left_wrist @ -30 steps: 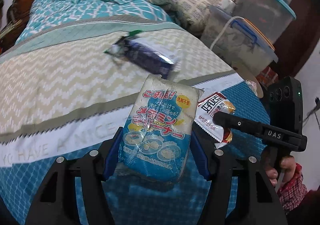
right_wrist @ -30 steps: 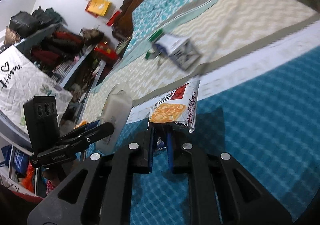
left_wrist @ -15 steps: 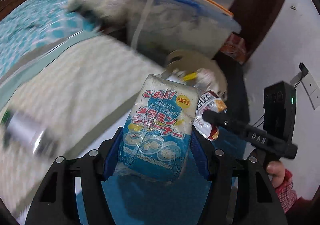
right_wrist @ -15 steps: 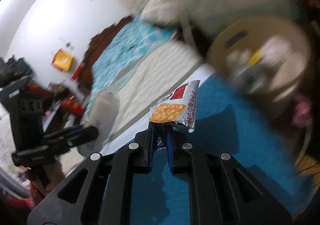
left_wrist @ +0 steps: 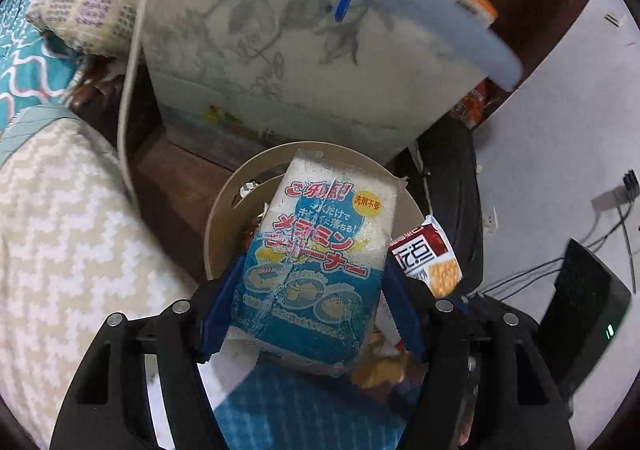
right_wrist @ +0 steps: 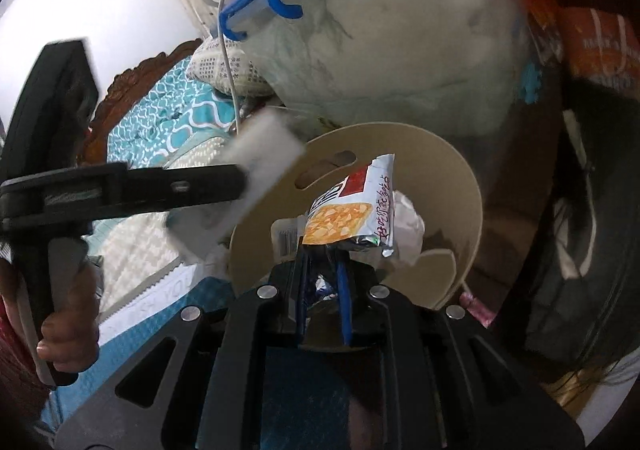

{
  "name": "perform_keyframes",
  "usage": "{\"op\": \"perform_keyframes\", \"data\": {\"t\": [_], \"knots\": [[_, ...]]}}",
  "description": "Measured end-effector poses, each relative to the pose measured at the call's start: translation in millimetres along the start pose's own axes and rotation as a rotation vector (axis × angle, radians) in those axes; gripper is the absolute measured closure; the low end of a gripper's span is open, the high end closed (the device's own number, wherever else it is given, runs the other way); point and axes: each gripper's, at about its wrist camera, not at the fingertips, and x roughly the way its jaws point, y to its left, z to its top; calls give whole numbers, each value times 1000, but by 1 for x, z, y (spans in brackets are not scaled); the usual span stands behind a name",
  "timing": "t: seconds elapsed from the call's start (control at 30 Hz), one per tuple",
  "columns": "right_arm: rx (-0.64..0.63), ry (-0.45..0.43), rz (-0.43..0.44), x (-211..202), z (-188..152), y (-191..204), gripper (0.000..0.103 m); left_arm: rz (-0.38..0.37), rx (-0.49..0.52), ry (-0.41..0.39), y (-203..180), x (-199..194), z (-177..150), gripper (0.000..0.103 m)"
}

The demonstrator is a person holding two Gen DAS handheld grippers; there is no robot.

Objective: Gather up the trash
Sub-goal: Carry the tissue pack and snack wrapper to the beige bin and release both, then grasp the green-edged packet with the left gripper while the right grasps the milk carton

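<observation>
My left gripper (left_wrist: 312,302) is shut on a blue and white sponge package (left_wrist: 320,250) with red Japanese lettering, held over the beige trash bin (left_wrist: 224,209) beside the bed. My right gripper (right_wrist: 322,282) is shut on a silver snack wrapper (right_wrist: 352,209) with an orange picture, held over the same bin (right_wrist: 452,185). The wrapper also shows in the left wrist view (left_wrist: 428,254), just right of the package. The left gripper and its package (right_wrist: 248,185) show in the right wrist view at the bin's left rim. Crumpled white trash (right_wrist: 408,226) lies inside the bin.
A large clear storage box (left_wrist: 304,49) with a blue handle stands right behind the bin, also in the right wrist view (right_wrist: 400,37). The bed with its zigzag and teal cover (left_wrist: 60,250) is at the left. A dark bag (right_wrist: 580,270) sits right of the bin.
Both grippers have swung right, away from the bed and the wrapper left lying on it, to over the trash bin. Each has kept its hold on its item.
</observation>
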Motion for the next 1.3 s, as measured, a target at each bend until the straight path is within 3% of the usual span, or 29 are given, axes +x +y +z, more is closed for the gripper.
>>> {"op": "perform_keyframes", "data": {"t": [0.1, 0.17, 0.2, 0.23, 0.37, 0.5, 0.63, 0.73, 0.9, 1.07, 1.17, 1.3], "knots": [[0, 11, -12, 6, 0, 2, 82, 6, -19, 47, 2, 19, 3, 26], [29, -2, -15, 4, -1, -1, 64, 3, -38, 63, 5, 23, 3, 26], [40, -26, -15, 0, -2, -2, 40, -1, -45, 60, 7, 22, 2, 26], [42, -56, -17, -5, -2, -2, 31, -5, -55, 55, 8, 20, 2, 26], [38, -138, -48, -27, -3, 2, 31, -24, -89, 14, 18, -4, -6, 26], [73, -195, -9, -51, -3, 10, 32, -41, -85, -65, 25, -47, -27, 26], [53, -210, 67, -62, -7, 39, 36, -49, -93, -137, 45, -100, -75, 26], [-2, -171, 152, -56, -11, 78, 38, -43, -107, -179, 68, -139, -119, 26], [-128, -49, 284, -20, -27, 161, 39, 66, -203, -242, 132, -205, -193, 27], [-300, 123, 374, 37, -55, 261, 38, 229, -422, -273, 225, -256, -253, 27], [-415, 189, 393, 66, -75, 318, 32, 339, -486, -310, 269, -284, -266, 28], [-524, 225, 337, 103, -96, 368, 25, 392, -468, -307, 298, -294, -256, 26]]}}
